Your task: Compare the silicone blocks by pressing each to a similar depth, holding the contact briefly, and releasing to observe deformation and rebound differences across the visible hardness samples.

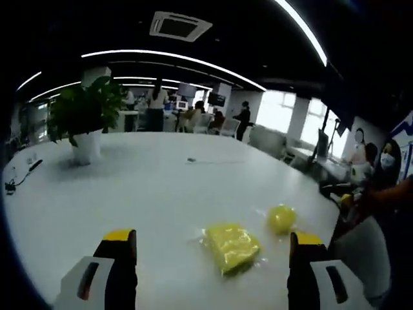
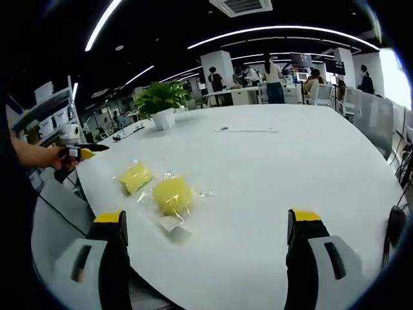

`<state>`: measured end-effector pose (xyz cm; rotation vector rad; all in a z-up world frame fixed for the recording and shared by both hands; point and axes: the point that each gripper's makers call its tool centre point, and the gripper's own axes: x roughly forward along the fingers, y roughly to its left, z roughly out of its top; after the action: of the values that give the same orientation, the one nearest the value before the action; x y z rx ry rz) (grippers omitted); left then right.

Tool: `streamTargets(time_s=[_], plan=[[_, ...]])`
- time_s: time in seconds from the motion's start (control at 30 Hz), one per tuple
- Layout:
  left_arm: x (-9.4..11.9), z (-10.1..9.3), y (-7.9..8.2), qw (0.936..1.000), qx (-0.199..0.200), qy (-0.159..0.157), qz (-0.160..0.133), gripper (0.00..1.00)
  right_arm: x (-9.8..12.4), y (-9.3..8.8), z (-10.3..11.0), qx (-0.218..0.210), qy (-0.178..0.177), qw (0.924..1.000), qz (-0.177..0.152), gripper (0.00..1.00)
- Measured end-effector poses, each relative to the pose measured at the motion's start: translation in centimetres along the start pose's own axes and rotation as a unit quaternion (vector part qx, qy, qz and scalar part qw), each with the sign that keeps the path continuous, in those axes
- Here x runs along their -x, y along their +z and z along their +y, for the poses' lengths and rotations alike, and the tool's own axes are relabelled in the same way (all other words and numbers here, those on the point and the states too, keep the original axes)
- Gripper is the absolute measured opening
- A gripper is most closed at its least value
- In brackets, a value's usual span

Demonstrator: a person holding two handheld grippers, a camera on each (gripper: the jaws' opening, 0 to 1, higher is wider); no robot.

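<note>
Two yellow silicone samples in clear plastic wrap lie on a white table (image 1: pixel 148 187). In the left gripper view a flat squarish block (image 1: pixel 231 247) lies just ahead, between the jaw tips, and a rounder piece (image 1: pixel 281 218) sits beyond it to the right. My left gripper (image 1: pixel 211 240) is open and holds nothing. In the right gripper view the rounder piece (image 2: pixel 171 194) is the nearer one and the flat block (image 2: pixel 135 176) lies behind it to the left. My right gripper (image 2: pixel 206 219) is open, apart from both samples, near the table edge.
A potted plant (image 1: pixel 84 116) (image 2: pixel 161 103) stands on the far part of the table. A thin pen-like item (image 2: pixel 245 130) lies mid-table. A hand (image 2: pixel 45 155) holds a black and yellow tool at the left. Cables (image 1: pixel 22 174) trail at the table edge. People and desks fill the background.
</note>
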<state>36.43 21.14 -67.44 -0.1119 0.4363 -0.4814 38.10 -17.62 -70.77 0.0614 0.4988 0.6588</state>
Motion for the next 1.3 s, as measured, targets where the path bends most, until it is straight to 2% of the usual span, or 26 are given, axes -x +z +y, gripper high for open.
streamTargets(time_s=[0.2,0.4,0.6,0.7,0.77,0.8,0.93,1.2,1.3], plan=[[1.6,-0.5,0.8,0.9996,0.005,0.012,-0.024,1.00,-0.1,0.2,0.0,0.011,0.004,0.9999,0.011,0.97],[2.0,-1.1,-0.1,0.9996,-0.017,0.018,-0.012,1.00,0.0,-0.1,0.2,0.034,0.005,0.9992,0.022,0.97],[1.7,-1.4,-2.0,0.9997,-0.008,0.014,0.016,1.00,0.3,-0.2,0.0,0.040,0.005,0.9989,0.023,0.97],[1.6,-1.7,-2.4,0.9995,-0.016,0.009,0.024,1.00,0.5,-0.3,-0.2,0.038,0.003,0.9990,0.024,0.97],[1.6,-2.2,-2.4,0.9997,-0.007,0.000,0.025,0.95,0.5,-0.4,-0.4,0.039,0.002,0.9989,0.027,0.97],[1.6,-2.4,-2.2,0.9998,-0.004,-0.004,0.021,0.93,0.5,-0.5,-0.3,0.040,0.003,0.9988,0.027,0.97],[1.0,-2.6,-1.9,0.9996,-0.001,-0.011,0.027,1.00,0.6,-0.6,-0.4,0.040,0.005,0.9987,0.032,0.97],[-0.1,-3.3,-0.9,0.9989,-0.004,-0.030,0.036,1.00,0.7,-0.7,-0.4,0.030,0.000,0.9991,0.032,0.97],[-0.8,-4.2,0.8,0.9987,0.011,-0.035,0.036,1.00,0.7,-0.8,-0.3,0.035,-0.004,0.9989,0.030,0.97]])
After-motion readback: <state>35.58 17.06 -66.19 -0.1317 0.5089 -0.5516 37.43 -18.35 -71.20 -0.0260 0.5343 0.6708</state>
